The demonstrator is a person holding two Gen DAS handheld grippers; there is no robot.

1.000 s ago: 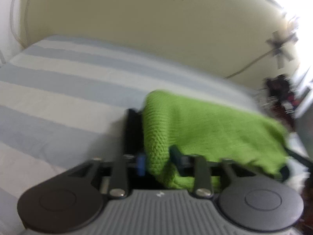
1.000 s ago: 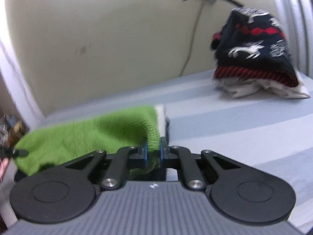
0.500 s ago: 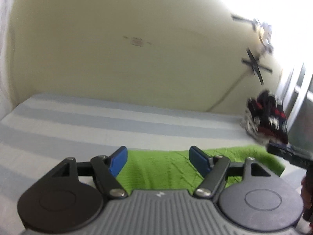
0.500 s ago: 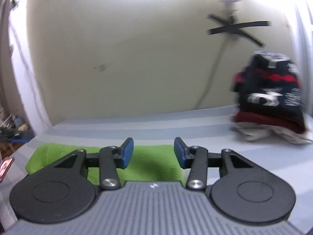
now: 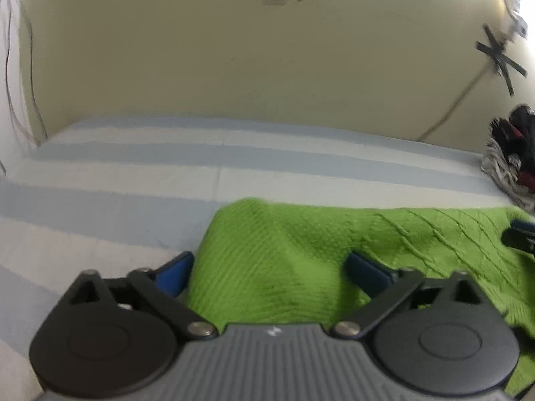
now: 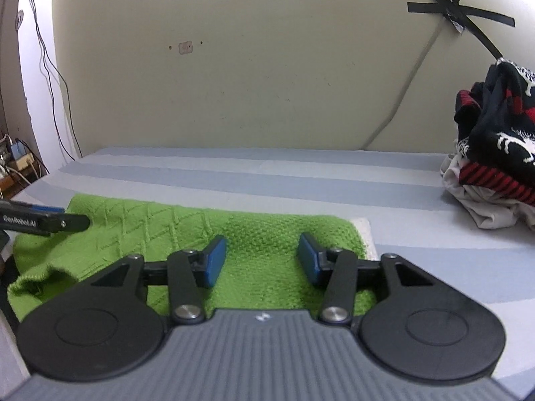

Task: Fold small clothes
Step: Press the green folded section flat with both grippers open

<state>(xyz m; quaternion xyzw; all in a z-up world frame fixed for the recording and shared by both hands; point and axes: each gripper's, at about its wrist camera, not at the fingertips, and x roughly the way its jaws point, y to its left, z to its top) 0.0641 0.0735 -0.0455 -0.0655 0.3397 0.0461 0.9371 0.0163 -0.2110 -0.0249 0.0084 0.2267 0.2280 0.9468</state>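
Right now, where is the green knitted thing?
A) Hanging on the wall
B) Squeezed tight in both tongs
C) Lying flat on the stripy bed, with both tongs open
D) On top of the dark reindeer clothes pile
C: the green knit lies spread on the striped bed, and both the right tongs and the left tongs stand open, their pads not pressing it.

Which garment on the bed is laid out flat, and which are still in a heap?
The green knit lies flat on the striped bed, near both grippers. The dark patterned sweater sits crumpled on whitish clothes at far right by the wall.
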